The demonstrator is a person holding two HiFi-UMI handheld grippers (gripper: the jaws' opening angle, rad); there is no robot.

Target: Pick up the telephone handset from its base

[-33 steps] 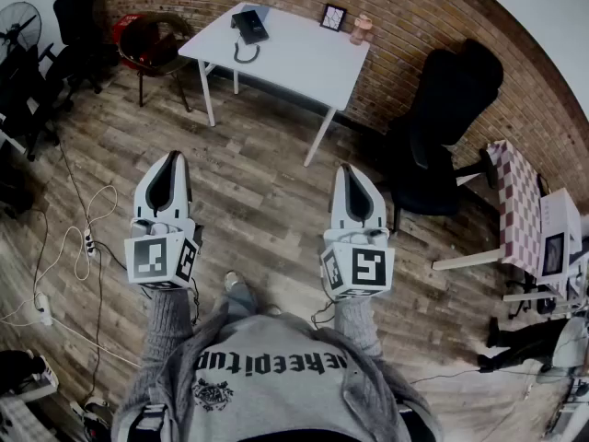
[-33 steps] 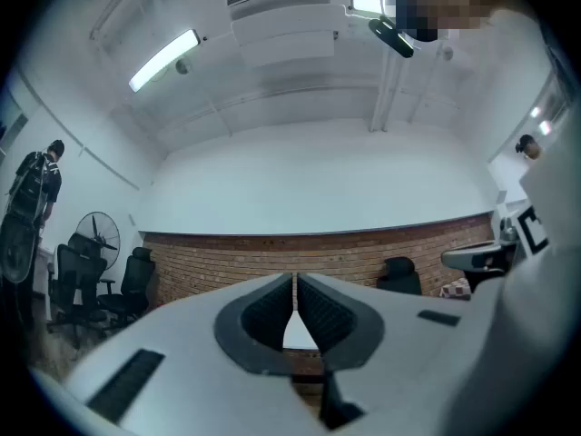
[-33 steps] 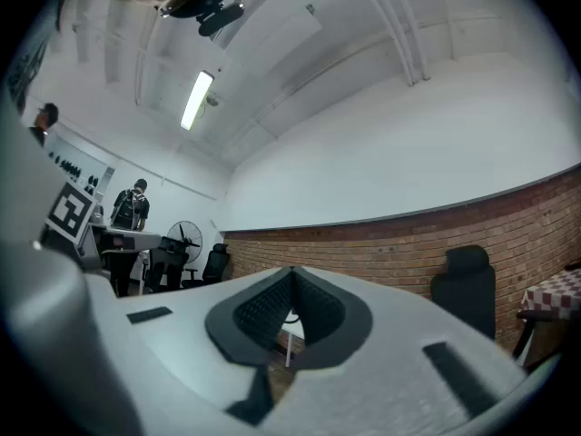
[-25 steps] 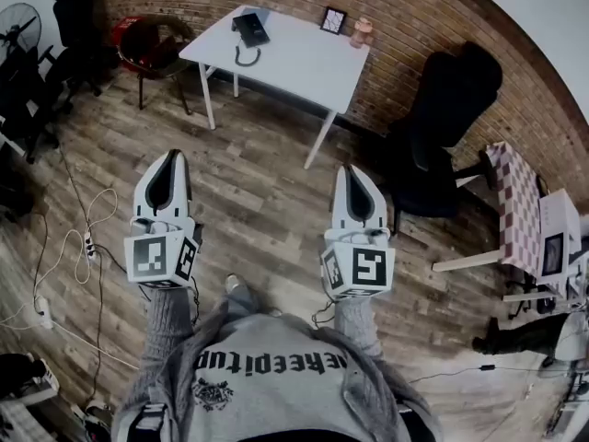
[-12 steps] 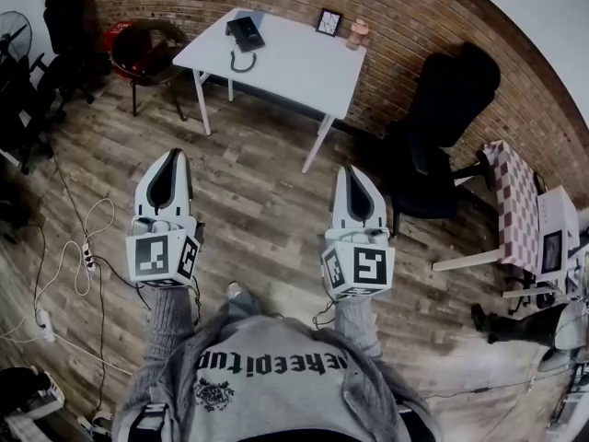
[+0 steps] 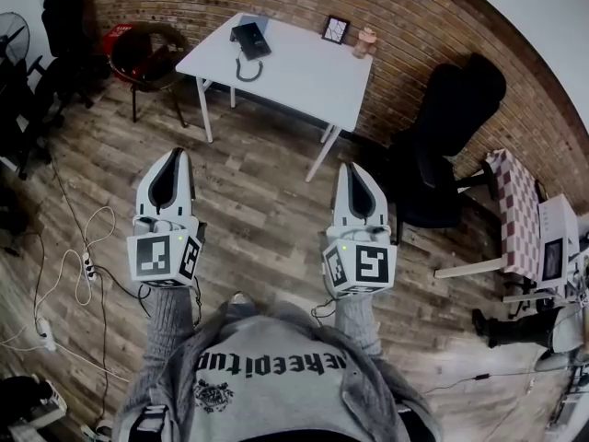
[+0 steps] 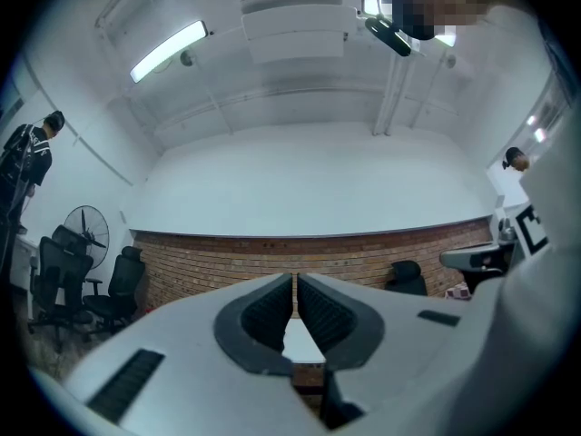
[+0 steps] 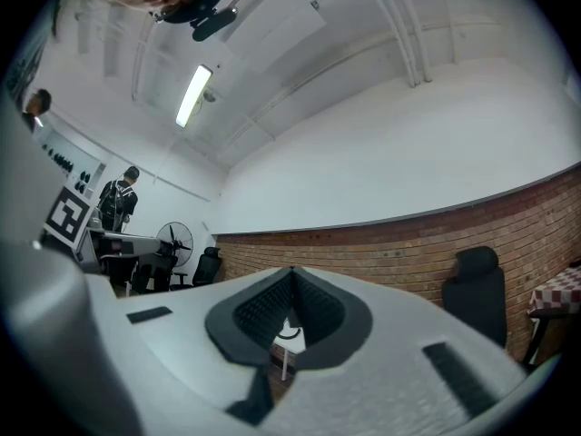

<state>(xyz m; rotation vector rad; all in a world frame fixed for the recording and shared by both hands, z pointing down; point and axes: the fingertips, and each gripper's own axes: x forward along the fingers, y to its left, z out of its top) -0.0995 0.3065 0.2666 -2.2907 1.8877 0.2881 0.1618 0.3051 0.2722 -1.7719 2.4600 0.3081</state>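
The black telephone (image 6: 249, 40) lies with its handset on the base, at the far left end of a white table (image 6: 304, 72) by the brick wall. Its coiled cord (image 6: 244, 70) curls in front of it. My left gripper (image 6: 172, 154) and right gripper (image 6: 352, 168) are held side by side over the wooden floor, well short of the table and pointing towards it. Both are shut with nothing between the jaws. In the left gripper view the pads (image 7: 272, 309) meet at the tip, and a strip of the white table (image 7: 300, 343) shows below them. The right gripper view shows the same closed pads (image 8: 263, 307).
A picture frame (image 6: 337, 30) and a small pink object (image 6: 366, 37) stand at the table's back edge. A black office chair (image 6: 446, 141) is to the table's right, and a dark chair (image 6: 147, 52) to its left. White cables (image 6: 78, 247) trail over the floor. A checked-cloth table (image 6: 517, 212) is at far right.
The person has stepped forward across the wooden floor, so the white table looks slightly nearer. Both grippers stay shut and side by side.
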